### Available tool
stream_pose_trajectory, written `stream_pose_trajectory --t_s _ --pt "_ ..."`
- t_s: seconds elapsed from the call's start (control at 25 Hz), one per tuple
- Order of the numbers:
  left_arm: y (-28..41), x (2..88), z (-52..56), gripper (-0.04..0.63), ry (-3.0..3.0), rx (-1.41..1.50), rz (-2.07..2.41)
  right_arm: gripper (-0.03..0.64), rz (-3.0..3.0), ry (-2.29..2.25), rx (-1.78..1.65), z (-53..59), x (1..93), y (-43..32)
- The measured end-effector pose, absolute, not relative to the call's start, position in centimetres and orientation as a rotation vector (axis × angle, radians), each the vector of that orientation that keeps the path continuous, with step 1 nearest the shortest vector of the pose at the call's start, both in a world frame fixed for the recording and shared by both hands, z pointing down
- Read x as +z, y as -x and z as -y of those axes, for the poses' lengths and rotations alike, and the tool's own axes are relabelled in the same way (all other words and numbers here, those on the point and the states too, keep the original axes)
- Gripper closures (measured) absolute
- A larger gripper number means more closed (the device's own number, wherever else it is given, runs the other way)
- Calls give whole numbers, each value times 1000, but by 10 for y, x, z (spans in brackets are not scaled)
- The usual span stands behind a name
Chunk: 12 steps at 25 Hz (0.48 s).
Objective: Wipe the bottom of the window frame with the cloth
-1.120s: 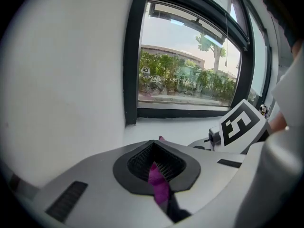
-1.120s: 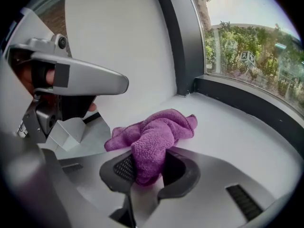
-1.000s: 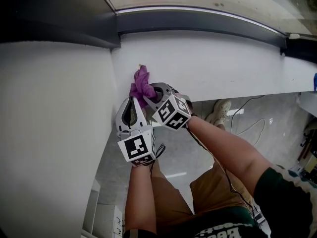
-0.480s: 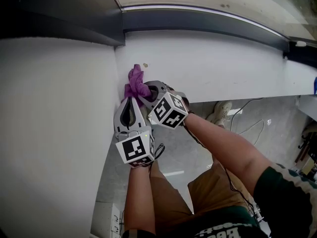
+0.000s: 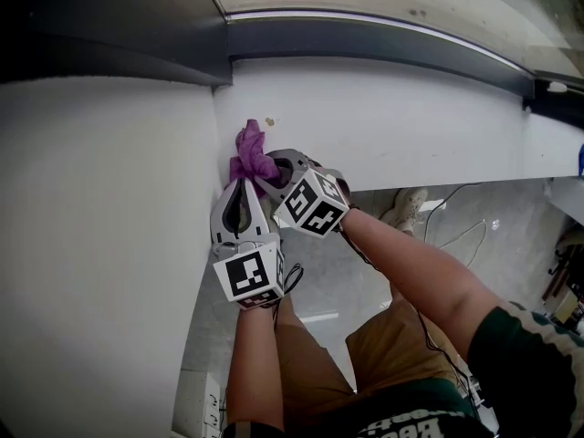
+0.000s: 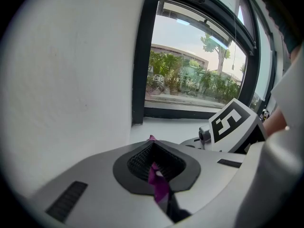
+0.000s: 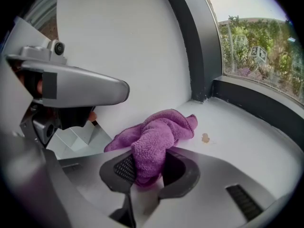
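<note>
A purple cloth (image 5: 249, 152) lies bunched on the white sill (image 5: 411, 117), tight against the left wall. My right gripper (image 5: 271, 169) is shut on its near end, and a thick fold of cloth (image 7: 151, 144) rises out of the right gripper (image 7: 148, 161). My left gripper (image 5: 239, 188) sits beside it along the wall, shut on a thin strip of the cloth (image 6: 157, 180) at the left gripper (image 6: 153, 146). The dark bottom window frame (image 5: 383, 39) runs along the sill's far edge, apart from the cloth. A small brown speck (image 7: 205, 137) marks the sill just beyond the cloth.
The white wall (image 5: 100, 226) closes in the left side, meeting the dark frame upright (image 7: 192, 46) at the corner. The sill stretches away to the right. Below its front edge are the person's legs, a shoe (image 5: 406, 201) and a cable (image 5: 461, 231) on the floor.
Over the last second both grippers and the cloth have slid a little left, up against the wall. Almost nothing has moved in the last half second.
</note>
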<state>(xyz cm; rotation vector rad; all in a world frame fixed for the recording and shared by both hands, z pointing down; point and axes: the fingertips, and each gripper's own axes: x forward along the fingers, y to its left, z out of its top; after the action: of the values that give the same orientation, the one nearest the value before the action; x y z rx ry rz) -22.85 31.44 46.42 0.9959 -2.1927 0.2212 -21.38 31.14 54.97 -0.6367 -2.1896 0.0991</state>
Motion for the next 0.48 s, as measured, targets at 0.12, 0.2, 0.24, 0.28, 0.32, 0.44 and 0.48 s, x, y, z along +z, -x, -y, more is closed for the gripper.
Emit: stream_pose_trajectory --t_s 0.12,0.2,0.24,0.28,0.32,0.44,0.48 --pt "230 463 -313 589 -997 201 2195 515 2204 617 107 -308 547 221" --pt "233 463 -312 589 -998 188 2200 515 2210 608 104 -304 547 227" --pt "234 463 -310 589 -997 185 2203 515 2213 607 98 -301 546 231" --pt "236 462 -309 589 -996 182 2207 515 2216 606 90 -299 546 235" --pt "239 461 -306 589 -996 180 2210 515 2220 606 79 -296 546 239" --pt "248 456 -296 589 -1000 169 2221 515 2232 605 44 -286 545 254" --pt "252 454 -293 589 -1002 160 2227 515 2237 605 31 -281 544 259"
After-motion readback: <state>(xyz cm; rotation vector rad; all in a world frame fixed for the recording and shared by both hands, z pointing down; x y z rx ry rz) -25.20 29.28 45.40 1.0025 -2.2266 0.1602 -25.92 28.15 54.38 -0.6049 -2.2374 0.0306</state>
